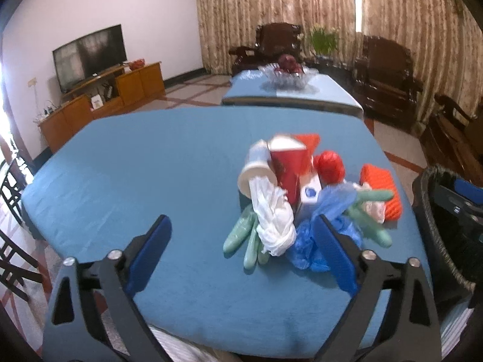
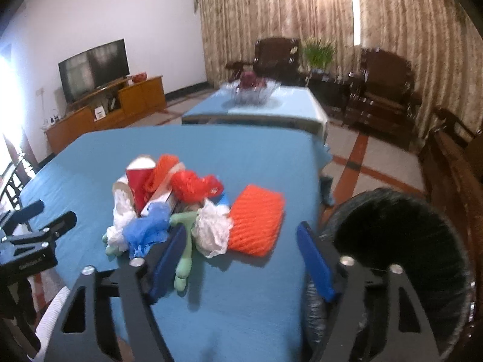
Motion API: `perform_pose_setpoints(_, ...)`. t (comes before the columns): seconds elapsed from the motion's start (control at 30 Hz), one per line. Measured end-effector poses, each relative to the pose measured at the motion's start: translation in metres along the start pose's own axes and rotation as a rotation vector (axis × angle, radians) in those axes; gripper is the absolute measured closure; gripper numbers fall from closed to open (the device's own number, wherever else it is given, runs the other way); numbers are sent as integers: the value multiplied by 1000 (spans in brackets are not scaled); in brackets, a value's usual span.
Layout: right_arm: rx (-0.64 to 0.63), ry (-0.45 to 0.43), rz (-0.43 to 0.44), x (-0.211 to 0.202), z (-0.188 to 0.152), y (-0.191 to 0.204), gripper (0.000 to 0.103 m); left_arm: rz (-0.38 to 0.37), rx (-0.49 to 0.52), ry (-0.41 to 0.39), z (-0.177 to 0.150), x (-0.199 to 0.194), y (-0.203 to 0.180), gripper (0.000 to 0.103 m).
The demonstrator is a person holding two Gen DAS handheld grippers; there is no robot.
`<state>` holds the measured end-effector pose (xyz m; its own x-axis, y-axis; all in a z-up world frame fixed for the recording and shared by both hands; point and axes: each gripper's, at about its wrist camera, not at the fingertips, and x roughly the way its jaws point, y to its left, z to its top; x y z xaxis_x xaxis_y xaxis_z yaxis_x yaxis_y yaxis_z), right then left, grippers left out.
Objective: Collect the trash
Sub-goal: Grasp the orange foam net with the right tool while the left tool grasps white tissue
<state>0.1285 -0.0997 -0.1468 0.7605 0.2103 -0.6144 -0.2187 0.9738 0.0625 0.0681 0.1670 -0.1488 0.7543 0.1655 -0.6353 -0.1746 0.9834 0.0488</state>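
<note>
Blue-clothed table (image 2: 241, 157) carries the trash heap (image 1: 305, 193), bunched together within reach. Black-lined bin (image 2: 401, 241) stands just beside the table's right edge, presumably placed to receive each piece. Orange foam net (image 2: 256, 223) lies at the heap's right side. Left gripper (image 1: 241, 235) and right gripper (image 2: 241, 244) point at the heap, jaws apart, gripping nothing.

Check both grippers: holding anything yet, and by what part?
Nothing held. Left gripper and right gripper are both open, short of the trash pile.
</note>
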Motion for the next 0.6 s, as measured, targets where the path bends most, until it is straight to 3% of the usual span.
perform_pose_setpoints(0.03, 4, 16, 3, 7, -1, 1, 37, -7, -1, 12, -4, 4, 3, 20)
perform_pose_setpoints(0.37, -15, 57, -23, 43, 3, -9, 39, -59, -19, 63, 10, 56, -20, 26)
perform_pose_setpoints(0.47, -26, 58, -33, 50, 8, -10, 39, -82, -16, 90, 10, 69, -25, 35)
perform_pose_setpoints(0.6, -32, 72, -73, 69, 16, -13, 40, -140, -44, 123, 16, 86, -26, 63)
